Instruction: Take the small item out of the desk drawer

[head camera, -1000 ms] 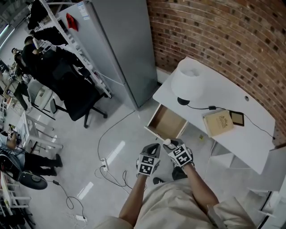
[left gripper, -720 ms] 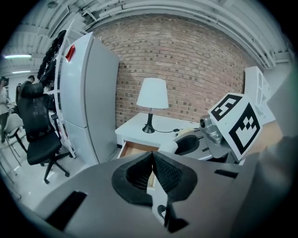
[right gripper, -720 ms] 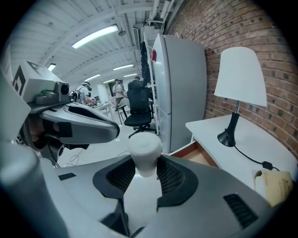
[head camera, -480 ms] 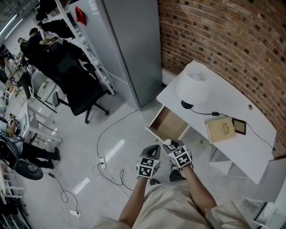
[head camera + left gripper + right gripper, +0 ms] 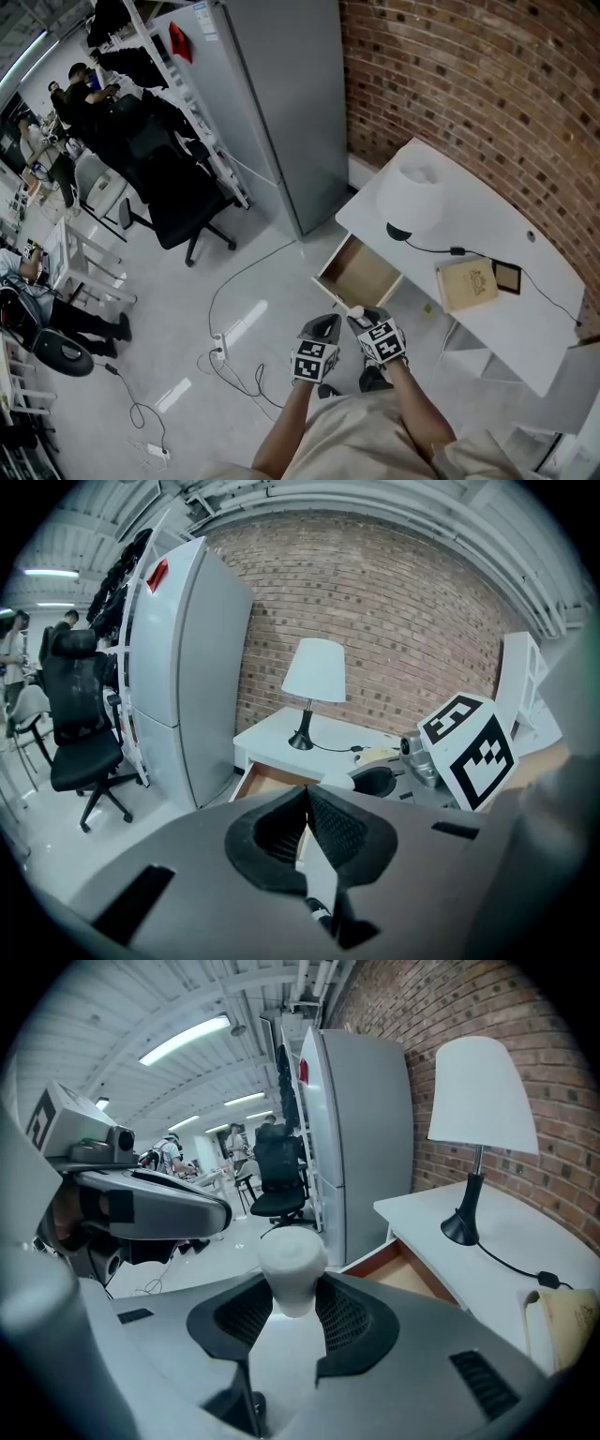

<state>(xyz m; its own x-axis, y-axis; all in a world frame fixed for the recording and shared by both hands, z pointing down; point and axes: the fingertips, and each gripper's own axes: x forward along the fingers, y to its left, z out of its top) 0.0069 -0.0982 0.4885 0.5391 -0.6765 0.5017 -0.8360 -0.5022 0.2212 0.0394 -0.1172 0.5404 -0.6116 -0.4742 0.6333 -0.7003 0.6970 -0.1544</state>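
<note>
The right gripper [image 5: 293, 1309] had its jaws fairly wide apart but pressed on a small white item [image 5: 292, 1262], a knob-shaped piece whose rounded top stood above the pads. Beside it, the left gripper [image 5: 307, 825] had its jaws closed together with nothing between them. Both hung in front of the person's body, over the floor and just short of the drawer [image 5: 360, 274]. The drawer stood pulled out from the white desk [image 5: 487, 323], its wooden bottom bare as far as I could see. To my mind the main job was done: the item was out of the drawer and in hand. What seemed left was setting it down somewhere, and perhaps pushing the drawer shut.
</note>
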